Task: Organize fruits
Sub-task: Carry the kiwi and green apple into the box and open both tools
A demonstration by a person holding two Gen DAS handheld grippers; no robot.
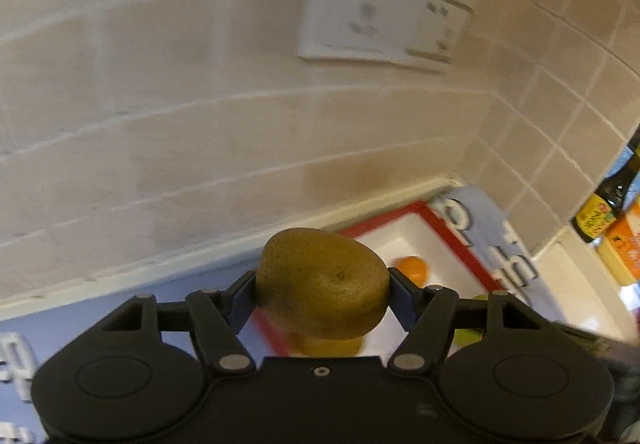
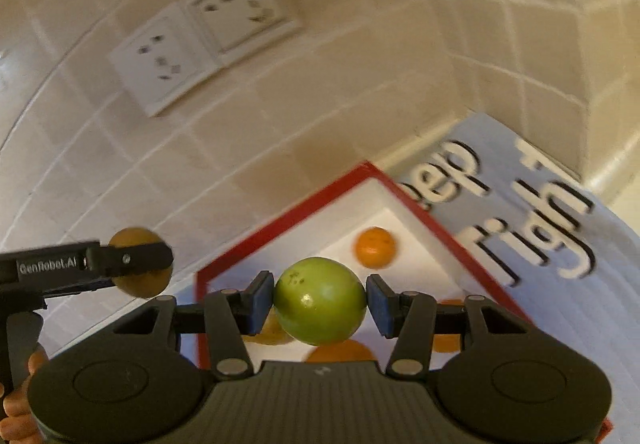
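My left gripper (image 1: 322,286) is shut on a brown kiwi (image 1: 322,282) and holds it in the air above the near corner of a white tray with a red rim (image 1: 384,219). My right gripper (image 2: 320,302) is shut on a green round fruit (image 2: 320,300), held above the same tray (image 2: 280,219). An orange (image 2: 375,247) lies in the tray's far corner; other orange fruits (image 2: 340,352) show under the right gripper. The left gripper with the kiwi (image 2: 138,262) also shows at the left of the right wrist view. The orange shows in the left wrist view too (image 1: 412,270).
The tray sits on a blue mat with large lettering (image 2: 520,203) against a tiled wall with two white sockets (image 2: 200,39). A dark sauce bottle (image 1: 604,203) and an orange carton (image 1: 626,244) stand at the right in the corner.
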